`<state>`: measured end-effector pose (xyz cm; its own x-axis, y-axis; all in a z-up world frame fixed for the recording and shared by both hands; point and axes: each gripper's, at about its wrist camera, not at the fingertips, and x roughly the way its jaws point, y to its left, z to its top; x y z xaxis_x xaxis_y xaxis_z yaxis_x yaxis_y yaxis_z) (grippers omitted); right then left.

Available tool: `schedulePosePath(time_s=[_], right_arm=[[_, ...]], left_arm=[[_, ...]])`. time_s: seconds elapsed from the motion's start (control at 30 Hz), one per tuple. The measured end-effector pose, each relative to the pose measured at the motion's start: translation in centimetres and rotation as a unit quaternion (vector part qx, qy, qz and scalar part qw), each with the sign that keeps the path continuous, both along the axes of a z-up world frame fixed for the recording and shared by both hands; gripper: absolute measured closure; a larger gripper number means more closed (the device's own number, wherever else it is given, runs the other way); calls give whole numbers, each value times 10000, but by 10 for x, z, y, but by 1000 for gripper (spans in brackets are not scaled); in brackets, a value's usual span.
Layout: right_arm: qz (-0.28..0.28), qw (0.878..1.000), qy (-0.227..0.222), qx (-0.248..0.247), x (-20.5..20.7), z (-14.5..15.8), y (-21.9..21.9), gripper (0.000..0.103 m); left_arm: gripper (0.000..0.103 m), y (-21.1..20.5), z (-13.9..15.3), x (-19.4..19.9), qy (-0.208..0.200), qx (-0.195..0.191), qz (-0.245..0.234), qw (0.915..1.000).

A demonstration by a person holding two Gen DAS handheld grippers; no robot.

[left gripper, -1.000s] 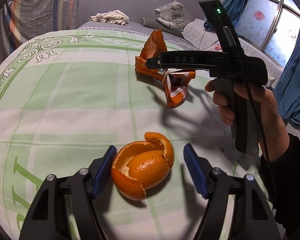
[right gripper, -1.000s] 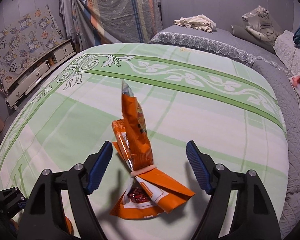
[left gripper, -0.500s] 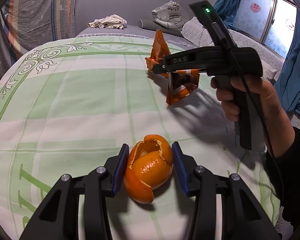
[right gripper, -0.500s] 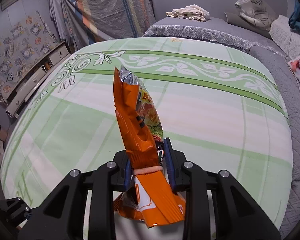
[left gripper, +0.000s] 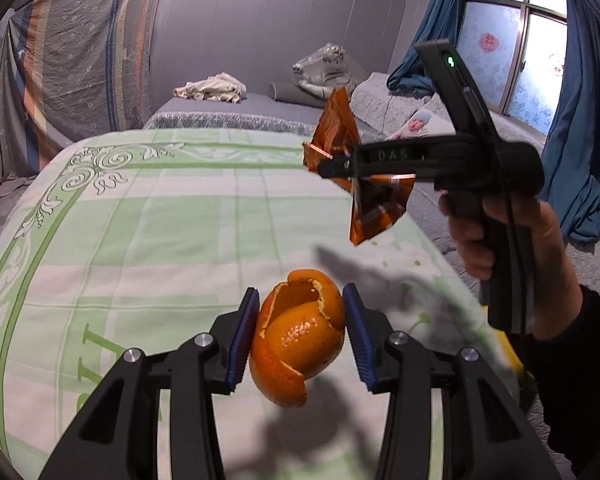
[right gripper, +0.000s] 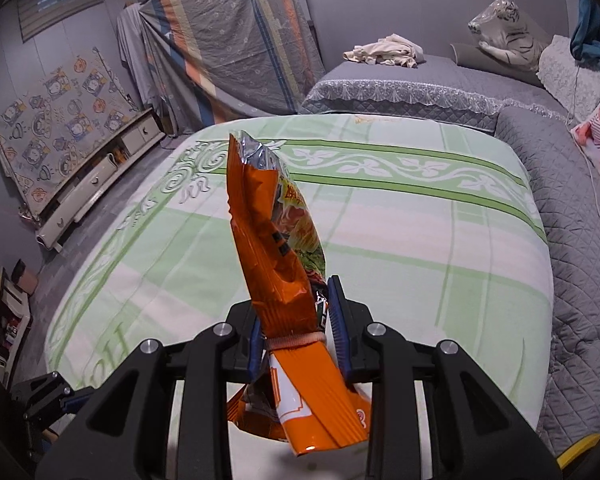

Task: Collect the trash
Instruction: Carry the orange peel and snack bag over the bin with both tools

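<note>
While the left tool (left gripper: 300, 330) is clamping the orange peel (left gripper: 298, 336) between its blue pads, the peel is hanging clear of the green checked sheet (left gripper: 148, 240) on the bed, its torn opening facing up and away and its curled tail drooping down toward the camera. Further right, the right tool (right gripper: 298, 326), gripped by a hand (left gripper: 496, 232), is pinching the orange snack bag (right gripper: 276, 240) at its rubber-banded waist. That bag's long axis is running upright, silver-lined mouth pointing up, crumpled bottom dangling below the narrow jaws, above the sheet.
</note>
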<state>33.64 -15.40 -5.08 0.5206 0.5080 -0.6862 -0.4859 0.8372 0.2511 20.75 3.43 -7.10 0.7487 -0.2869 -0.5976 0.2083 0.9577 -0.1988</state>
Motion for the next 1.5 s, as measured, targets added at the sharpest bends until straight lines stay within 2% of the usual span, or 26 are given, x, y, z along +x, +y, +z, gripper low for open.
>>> schedulePosePath(time_s=[0.33, 0.73, 1.13, 1.5], right_arm=[[-12, 9987, -458, 231, -74, 49, -39, 76], [-443, 9940, -895, 453, -124, 87, -107, 76], [-944, 9868, -1151, 635, -157, 99, -175, 76], [-1776, 9713, -1483, 545, -191, 97, -248, 76]], left_arm=[[62, -25, 54, -57, -780, -33, -190, 9968], [62, -73, 94, -93, -1402, 0, -760, 9872], [62, -117, 111, -112, -1618, 66, -1191, 9796], [62, -159, 115, -111, -1626, 69, -1633, 9731]])
